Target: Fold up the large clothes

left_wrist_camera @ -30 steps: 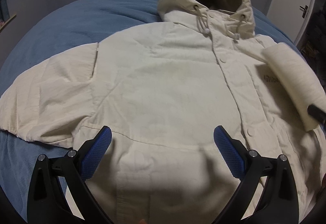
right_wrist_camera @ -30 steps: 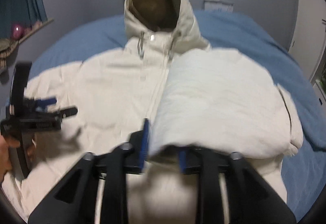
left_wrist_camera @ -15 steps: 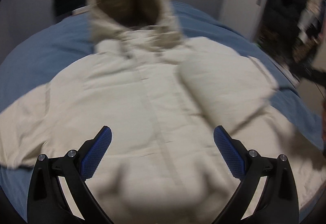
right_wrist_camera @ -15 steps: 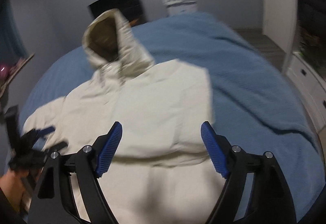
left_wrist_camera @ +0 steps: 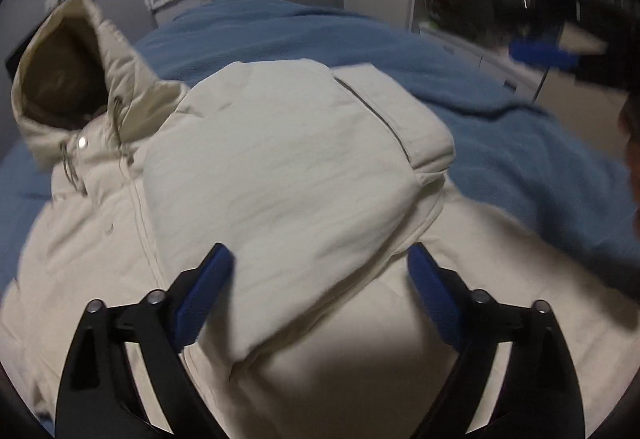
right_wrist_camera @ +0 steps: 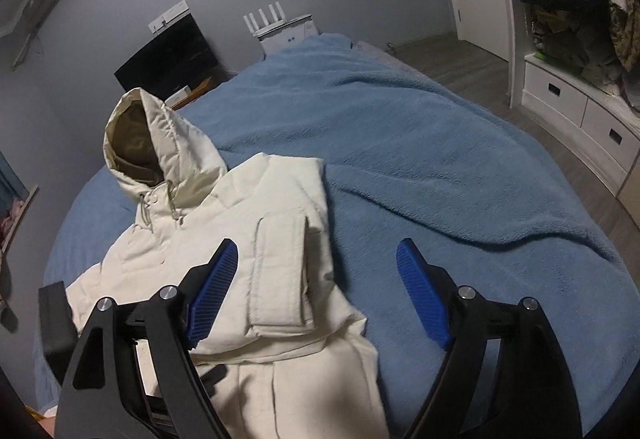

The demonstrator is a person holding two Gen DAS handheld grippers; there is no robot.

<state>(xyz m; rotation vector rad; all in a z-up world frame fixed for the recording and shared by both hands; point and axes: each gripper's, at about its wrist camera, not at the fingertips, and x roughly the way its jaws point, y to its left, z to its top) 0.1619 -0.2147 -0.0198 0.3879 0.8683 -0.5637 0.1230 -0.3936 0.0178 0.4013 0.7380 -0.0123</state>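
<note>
A cream hooded jacket (left_wrist_camera: pixel 280 175) lies front-up on a blue bed, its hood (left_wrist_camera: pixel 60 79) at the far left. Its right sleeve (right_wrist_camera: pixel 280 271) is folded in across the chest. My left gripper (left_wrist_camera: pixel 320 291) is open and empty, hovering over the folded sleeve near the hem. My right gripper (right_wrist_camera: pixel 316 295) is open and empty, above the jacket's right edge and the blanket; it also shows blurred at the upper right of the left wrist view (left_wrist_camera: pixel 560 51). The left gripper's black body (right_wrist_camera: pixel 56 319) shows at the left edge of the right wrist view.
The blue fleece blanket (right_wrist_camera: pixel 440 159) covers the bed to the right of the jacket. A black monitor (right_wrist_camera: pixel 168 59) and a white router (right_wrist_camera: pixel 280 27) stand by the far wall. White drawers (right_wrist_camera: pixel 580 119) and hanging clothes are on the right.
My right gripper let go of the sleeve, which now lies folded on the chest, opened and pulled back to the right. My left gripper swung right over the folded sleeve.
</note>
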